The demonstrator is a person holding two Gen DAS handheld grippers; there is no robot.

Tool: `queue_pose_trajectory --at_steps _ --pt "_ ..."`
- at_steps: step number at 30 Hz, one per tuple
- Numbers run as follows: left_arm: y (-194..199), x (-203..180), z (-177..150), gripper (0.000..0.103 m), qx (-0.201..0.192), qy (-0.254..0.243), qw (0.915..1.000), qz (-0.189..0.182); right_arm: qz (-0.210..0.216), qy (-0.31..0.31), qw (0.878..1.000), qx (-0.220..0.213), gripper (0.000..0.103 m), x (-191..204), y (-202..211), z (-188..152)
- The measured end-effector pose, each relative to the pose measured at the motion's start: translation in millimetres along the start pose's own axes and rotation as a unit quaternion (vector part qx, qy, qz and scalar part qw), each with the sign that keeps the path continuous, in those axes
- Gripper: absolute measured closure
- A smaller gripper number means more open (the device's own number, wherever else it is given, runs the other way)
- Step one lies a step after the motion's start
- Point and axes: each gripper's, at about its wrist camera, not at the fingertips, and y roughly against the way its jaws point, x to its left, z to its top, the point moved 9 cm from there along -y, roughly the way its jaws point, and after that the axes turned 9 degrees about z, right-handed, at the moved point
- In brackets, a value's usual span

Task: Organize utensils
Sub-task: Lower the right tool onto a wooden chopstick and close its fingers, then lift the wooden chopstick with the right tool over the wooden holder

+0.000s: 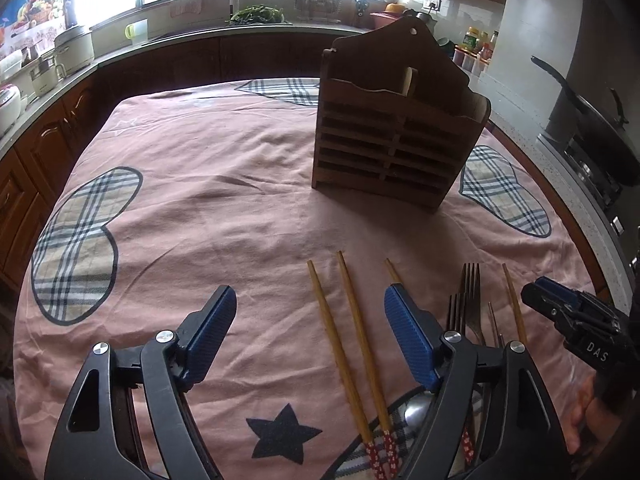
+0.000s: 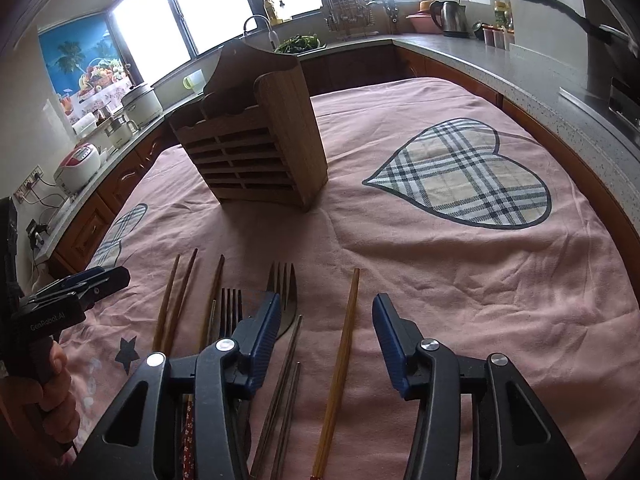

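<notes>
Kitchen table, pink cloth (image 2: 440,272); wooden holder (image 1: 396,136) upright at far centre. Near you: chopsticks (image 1: 344,340) and forks (image 2: 280,300) in a row. Your left gripper (image 1: 310,332) gapes over two chopsticks; your right gripper (image 2: 326,336) straddles one, untouched.

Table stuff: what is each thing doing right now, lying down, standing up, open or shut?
Wooden holder: standing upright on the cloth, one wooden piece inside.
Wooden chopsticks: lying flat, loose.
Forks: lying flat, side by side.
Metal chopsticks: lying flat.
Spoon: lying flat, mostly hidden.
Left hand-held gripper: open, empty.
Right hand-held gripper: open, empty.
</notes>
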Motion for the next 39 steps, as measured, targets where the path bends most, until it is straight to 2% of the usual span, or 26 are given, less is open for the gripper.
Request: queue_pose_trajectory --at_steps 4,7,10,12,14,17,18,19,21,27,39 --pt "-21.6 -23.2 11.3 0.038 0.013 -0.034 0.9993 -0.006 -0.003 -0.006 1.000 0.016 0.061 -7.5 -12.6 -1.0" --pt "-40.8 -33.5 12.2 0.048 0.032 -0.055 0.9980 -0.001 -0.004 -0.013 1.000 0.027 0.066 -13.3 -19.8 -1.5" --pt "-58.0 -39.7 7.2 0.062 0.057 -0.071 0.9959 0.003 -0.003 -0.016 0.999 0.035 0.069 -16.5 -24.2 -2.2" --pt "-65.9 -43.7 3.1 0.079 0.070 -0.074 0.9948 -0.002 -0.001 -0.018 0.999 0.040 0.071 -17.4 -27.0 -2.7" --pt "-67.8 -45.7 3.9 0.081 0.064 -0.079 0.9948 -0.001 -0.001 -0.018 0.999 0.043 0.075 -17.4 -31.4 -3.1" --pt "-67.3 -49.5 5.8 0.094 0.063 -0.081 0.9946 -0.015 -0.003 -0.014 0.999 0.043 0.082 -17.4 -34.8 -0.7" --pt "-66.4 -50.9 6.1 0.094 0.063 -0.082 0.9944 -0.022 -0.002 -0.015 0.999 0.043 0.086 -17.7 -35.9 0.1" --pt "-64.0 -51.2 6.5 0.095 0.060 -0.083 0.9944 -0.027 0.000 -0.018 0.999 0.044 0.096 -18.5 -36.2 0.6" --pt "-56.8 -51.8 9.4 0.095 0.047 -0.084 0.9948 -0.032 0.008 -0.023 0.999 0.042 0.096 -18.9 -34.7 2.0" --pt "-20.7 -37.5 19.9 0.098 0.010 -0.048 0.9965 -0.068 0.019 -0.014 1.000 0.020 0.097 -5.3 -19.0 11.8" --pt "56.8 -6.7 44.3 0.098 -0.057 0.001 0.9936 -0.098 0.048 0.013 0.998 -0.033 0.098 30.5 27.5 40.9"
